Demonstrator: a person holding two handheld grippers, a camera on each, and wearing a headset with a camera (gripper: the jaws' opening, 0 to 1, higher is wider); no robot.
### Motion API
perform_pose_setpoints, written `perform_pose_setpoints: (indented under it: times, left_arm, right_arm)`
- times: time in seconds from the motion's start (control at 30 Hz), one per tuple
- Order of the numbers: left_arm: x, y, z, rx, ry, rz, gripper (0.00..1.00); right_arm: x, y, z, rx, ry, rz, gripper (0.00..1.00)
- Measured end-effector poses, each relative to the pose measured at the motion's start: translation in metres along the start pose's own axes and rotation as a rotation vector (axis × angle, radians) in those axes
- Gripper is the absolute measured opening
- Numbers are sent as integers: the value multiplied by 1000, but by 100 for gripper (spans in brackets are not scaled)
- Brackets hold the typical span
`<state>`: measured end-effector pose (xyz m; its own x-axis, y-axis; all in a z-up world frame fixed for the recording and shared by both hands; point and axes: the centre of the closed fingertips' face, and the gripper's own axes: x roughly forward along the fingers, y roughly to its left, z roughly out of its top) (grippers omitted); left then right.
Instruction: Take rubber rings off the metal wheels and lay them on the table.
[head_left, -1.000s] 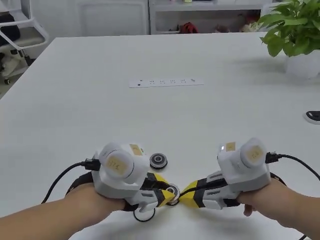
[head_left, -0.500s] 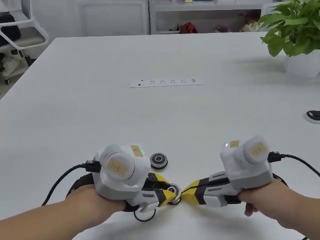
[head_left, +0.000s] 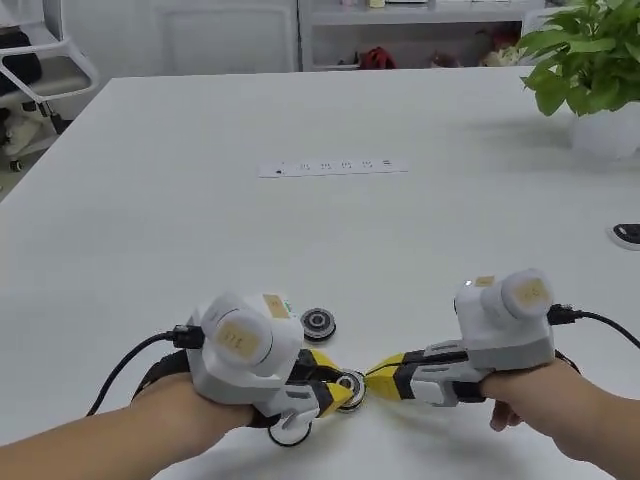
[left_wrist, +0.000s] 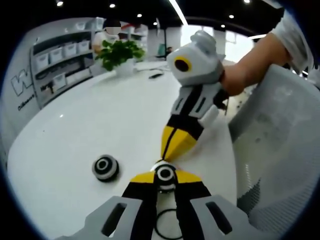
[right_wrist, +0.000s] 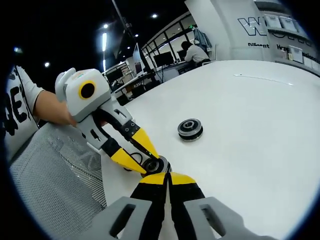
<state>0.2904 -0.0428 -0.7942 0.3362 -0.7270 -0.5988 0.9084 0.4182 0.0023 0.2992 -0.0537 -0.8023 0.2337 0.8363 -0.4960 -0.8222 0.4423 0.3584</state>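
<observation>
My left gripper (head_left: 343, 391) is shut on a small metal wheel (head_left: 351, 383), held just above the white table (head_left: 200, 200) near its front edge. The same wheel (left_wrist: 165, 173) sits between the left gripper's yellow tips. My right gripper (head_left: 372, 378) comes in from the right, shut, with its tips pinched on the rubber ring at the rim of that wheel (right_wrist: 155, 164). A second wheel (head_left: 317, 321) with its black ring on lies flat on the table just behind. One loose black rubber ring (head_left: 283, 432) lies on the table under the left gripper.
A white power strip (head_left: 333, 165) lies mid-table. A potted plant (head_left: 590, 70) stands at the far right, with a small black object (head_left: 628, 233) at the right edge. An office chair (head_left: 40, 70) stands off the far left corner.
The right gripper's body has shifted right and its tips have drawn slightly away from the left gripper. The left gripper has sunk a little, still gripping the wheel.
</observation>
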Motion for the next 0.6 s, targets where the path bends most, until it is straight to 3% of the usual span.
perform_pose_setpoints:
  times: [0.6]
  left_arm:
    - [0, 0, -1, -2, 6, 9, 12]
  right_arm:
    - [-1, 8, 5, 9, -11, 12, 0]
